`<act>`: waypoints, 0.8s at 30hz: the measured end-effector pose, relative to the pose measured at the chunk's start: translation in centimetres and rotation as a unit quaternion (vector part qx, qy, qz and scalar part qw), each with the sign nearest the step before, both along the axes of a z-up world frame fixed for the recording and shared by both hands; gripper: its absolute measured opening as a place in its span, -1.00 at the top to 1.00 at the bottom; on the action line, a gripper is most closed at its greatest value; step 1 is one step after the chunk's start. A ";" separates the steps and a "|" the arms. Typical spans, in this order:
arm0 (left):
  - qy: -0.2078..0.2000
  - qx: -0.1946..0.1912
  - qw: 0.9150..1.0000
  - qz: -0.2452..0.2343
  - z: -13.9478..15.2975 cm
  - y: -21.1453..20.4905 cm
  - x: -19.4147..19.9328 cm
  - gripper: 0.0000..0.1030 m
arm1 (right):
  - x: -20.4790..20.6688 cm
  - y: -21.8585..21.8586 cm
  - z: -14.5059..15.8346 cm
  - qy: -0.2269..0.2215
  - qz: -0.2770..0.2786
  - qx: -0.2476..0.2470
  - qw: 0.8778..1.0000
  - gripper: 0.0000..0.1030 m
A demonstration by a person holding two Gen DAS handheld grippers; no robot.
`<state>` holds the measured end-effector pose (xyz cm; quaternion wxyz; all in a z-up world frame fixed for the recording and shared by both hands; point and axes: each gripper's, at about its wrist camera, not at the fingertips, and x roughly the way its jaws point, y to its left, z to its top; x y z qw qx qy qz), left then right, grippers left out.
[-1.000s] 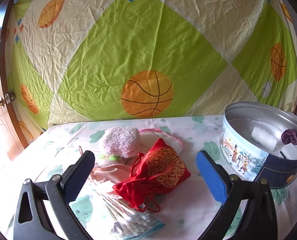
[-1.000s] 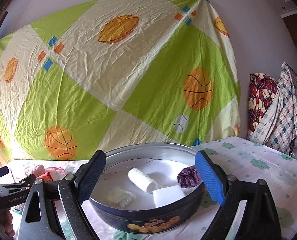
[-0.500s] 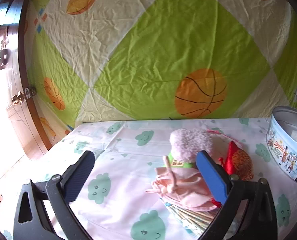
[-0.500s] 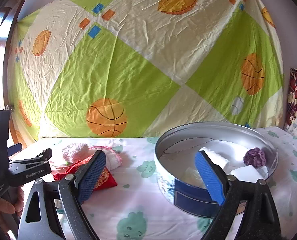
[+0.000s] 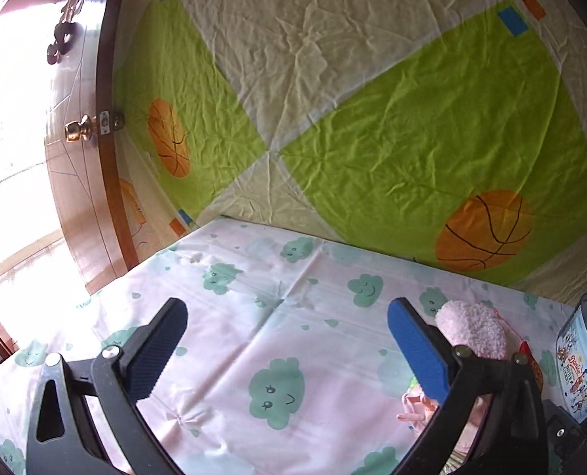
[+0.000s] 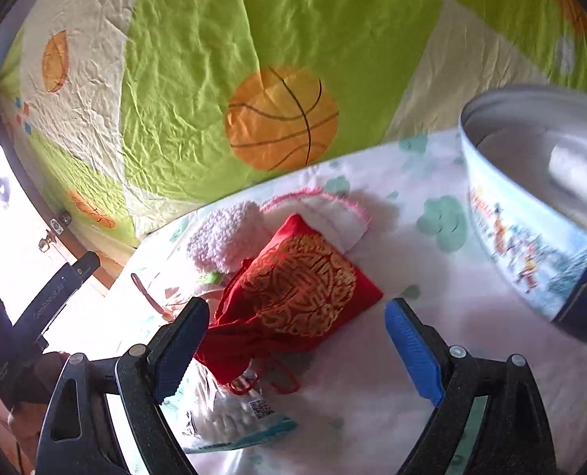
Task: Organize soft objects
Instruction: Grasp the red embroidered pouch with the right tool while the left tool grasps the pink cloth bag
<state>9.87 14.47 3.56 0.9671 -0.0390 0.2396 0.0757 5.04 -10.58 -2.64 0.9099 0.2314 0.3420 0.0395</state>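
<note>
Cloud-print sheet [image 5: 230, 316] | right claw [image 6: 297, 340] open over red pouch [image 6: 301, 277]

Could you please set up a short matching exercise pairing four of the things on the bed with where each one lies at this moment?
Things:
1. red pouch
2. tin
3. fluffy pink sock
4. plastic packet

Places:
a. at the right edge of the right wrist view
b. behind the pouch, toward the hanging sheet
c. nearest the camera, partly under the pouch
d. ahead of the open jaws of the right gripper

Pairs: 1-d, 2-a, 3-b, 4-c
</note>
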 end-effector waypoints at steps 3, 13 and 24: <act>-0.003 0.004 1.000 -0.007 0.1 -0.2 0.0 -0.99 | 1.8 -0.1 -1.6 0.031 -0.012 0.053 0.998 -0.82; 0.003 0.006 1.000 -0.019 0.0 -0.5 0.1 -0.99 | 2.6 0.2 -1.0 0.025 0.025 0.042 0.999 0.47; 0.015 0.003 0.992 -0.127 -0.3 -2.7 -0.2 -0.99 | -5.2 0.7 4.6 -0.113 0.033 -0.188 0.975 0.52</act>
